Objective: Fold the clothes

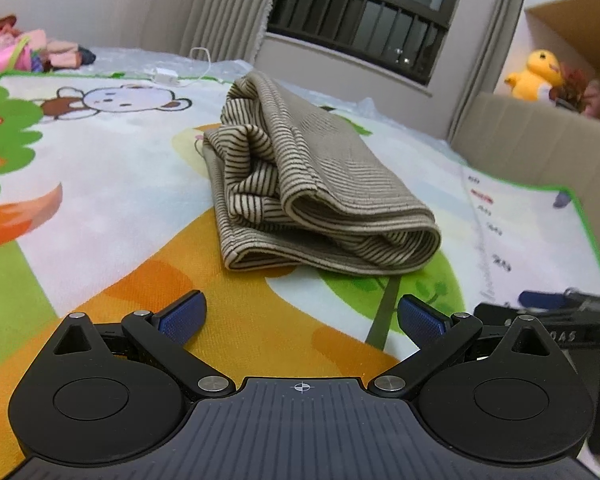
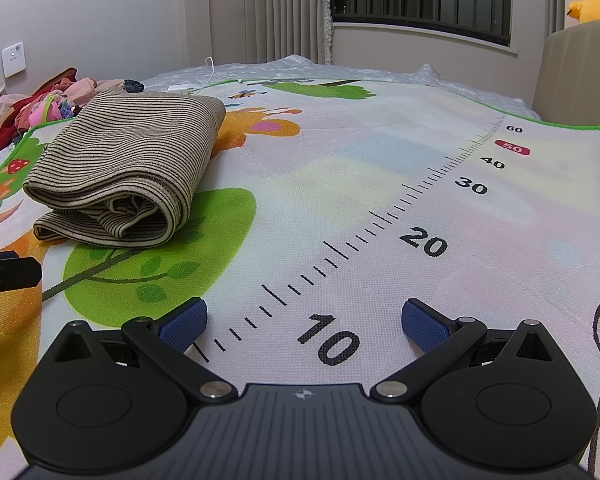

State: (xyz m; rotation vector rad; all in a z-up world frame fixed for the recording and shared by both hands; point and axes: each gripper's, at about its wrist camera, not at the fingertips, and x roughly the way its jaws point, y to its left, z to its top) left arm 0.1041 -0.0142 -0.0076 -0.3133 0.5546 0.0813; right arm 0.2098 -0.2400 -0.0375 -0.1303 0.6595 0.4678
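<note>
A beige garment with thin dark stripes (image 1: pixel 320 184) lies folded into a thick bundle on the cartoon play mat (image 1: pixel 100 200). My left gripper (image 1: pixel 302 316) hovers just in front of it, open, with nothing between its blue pads. In the right wrist view the same striped garment (image 2: pixel 128 172) lies to the upper left. My right gripper (image 2: pixel 304 322) stands open above the printed ruler on the mat (image 2: pixel 380 184), well right of the garment and holding nothing. The right gripper's dark body (image 1: pixel 556 320) shows at the left wrist view's right edge.
A heap of pink and red clothes (image 2: pixel 40 108) lies at the mat's far left. A white charger and cable (image 1: pixel 166 76) sit beyond the mat. A beige headboard (image 1: pixel 540 148) with a yellow plush toy (image 1: pixel 538 76) stands on the right, curtains and a dark window behind.
</note>
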